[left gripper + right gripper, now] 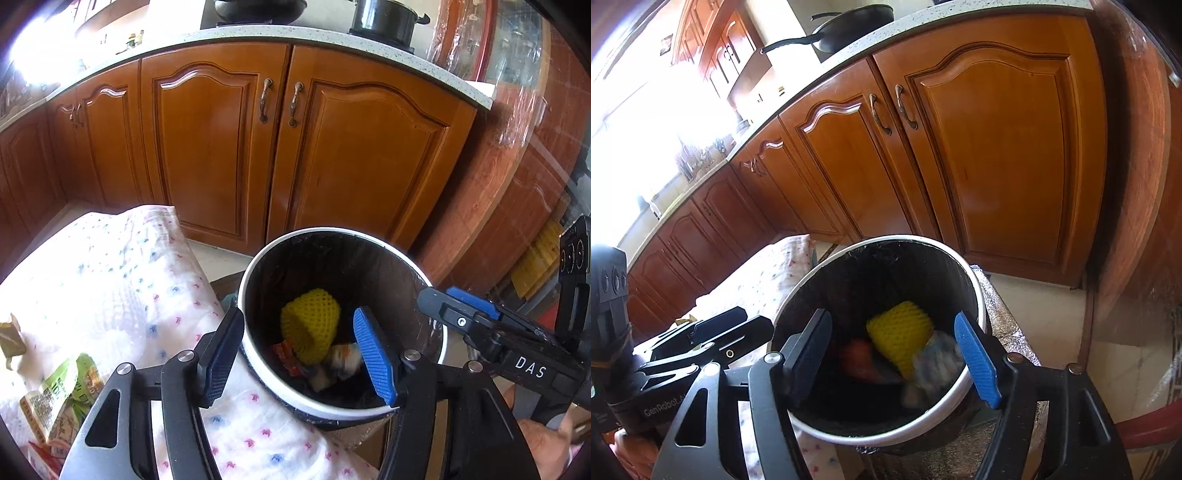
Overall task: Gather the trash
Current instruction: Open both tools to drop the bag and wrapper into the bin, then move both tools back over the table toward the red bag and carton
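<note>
A round trash bin [255, 269] with a white rim and black liner stands on the floor; it shows again in the right wrist view [975, 280]. Inside lie a yellow foam net [310, 325] [899, 332], an orange-red wrapper [286, 356] [858, 354] and a blurred pale wrapper [343, 360] [936, 363]. My left gripper [299, 354] hangs open over the bin's near rim, nothing between its pads. My right gripper [897, 360] is open over the bin too, empty. The right gripper [461, 314] also reaches in from the right in the left wrist view.
A table under a white dotted cloth [122, 280] stands left of the bin, with green-and-white cartons [66, 398] and a brown scrap [11, 339] on it. Wooden cabinets [236, 147] under a counter with pots [384, 18] stand behind. A foil mat [1008, 317] lies under the bin.
</note>
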`<action>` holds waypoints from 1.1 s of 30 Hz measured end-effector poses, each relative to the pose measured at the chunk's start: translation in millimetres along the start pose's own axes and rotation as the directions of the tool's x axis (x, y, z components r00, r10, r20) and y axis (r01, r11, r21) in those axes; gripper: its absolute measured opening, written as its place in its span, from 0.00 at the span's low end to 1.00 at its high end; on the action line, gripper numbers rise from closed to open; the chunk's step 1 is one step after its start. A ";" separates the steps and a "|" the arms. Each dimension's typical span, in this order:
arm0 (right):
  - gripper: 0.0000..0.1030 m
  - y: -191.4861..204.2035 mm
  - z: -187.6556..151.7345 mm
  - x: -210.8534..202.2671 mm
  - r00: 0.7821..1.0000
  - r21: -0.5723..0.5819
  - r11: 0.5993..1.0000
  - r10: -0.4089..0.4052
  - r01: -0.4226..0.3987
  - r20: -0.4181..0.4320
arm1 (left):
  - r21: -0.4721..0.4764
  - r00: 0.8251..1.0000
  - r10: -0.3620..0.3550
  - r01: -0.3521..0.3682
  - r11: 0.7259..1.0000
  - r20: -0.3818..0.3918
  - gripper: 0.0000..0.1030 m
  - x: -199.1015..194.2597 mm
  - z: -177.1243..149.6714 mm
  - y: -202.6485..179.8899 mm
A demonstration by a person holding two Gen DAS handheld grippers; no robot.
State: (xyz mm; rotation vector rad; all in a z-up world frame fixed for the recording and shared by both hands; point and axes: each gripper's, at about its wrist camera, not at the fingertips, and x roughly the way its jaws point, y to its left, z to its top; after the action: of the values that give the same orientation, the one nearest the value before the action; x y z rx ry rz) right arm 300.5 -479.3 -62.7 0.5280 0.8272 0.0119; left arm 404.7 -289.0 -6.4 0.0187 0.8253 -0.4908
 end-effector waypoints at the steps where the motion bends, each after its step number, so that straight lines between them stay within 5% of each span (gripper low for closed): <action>1: 0.69 0.3 -1.9 -3.4 1.000 0.004 1.000 0.003 -0.003 0.004 | -0.006 1.000 0.001 -0.001 1.000 0.004 0.60 -3.3 -2.4 2.0; 18: 0.91 53.4 -67.9 -52.4 0.989 0.021 0.994 0.103 -0.105 0.104 | -0.126 0.994 0.076 -0.065 0.990 0.084 0.64 -111.2 -105.1 47.1; 33: 0.91 131.1 -126.8 -41.7 0.973 -0.051 0.971 0.233 -0.233 -0.011 | -0.279 0.977 0.198 -0.169 0.945 0.080 0.64 -209.2 -181.0 112.2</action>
State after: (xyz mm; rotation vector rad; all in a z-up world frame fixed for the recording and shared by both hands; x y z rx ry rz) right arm 207.8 -317.8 -44.9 0.5735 0.7636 0.2501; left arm 205.7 -66.4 -1.4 -0.1809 0.7712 -0.1975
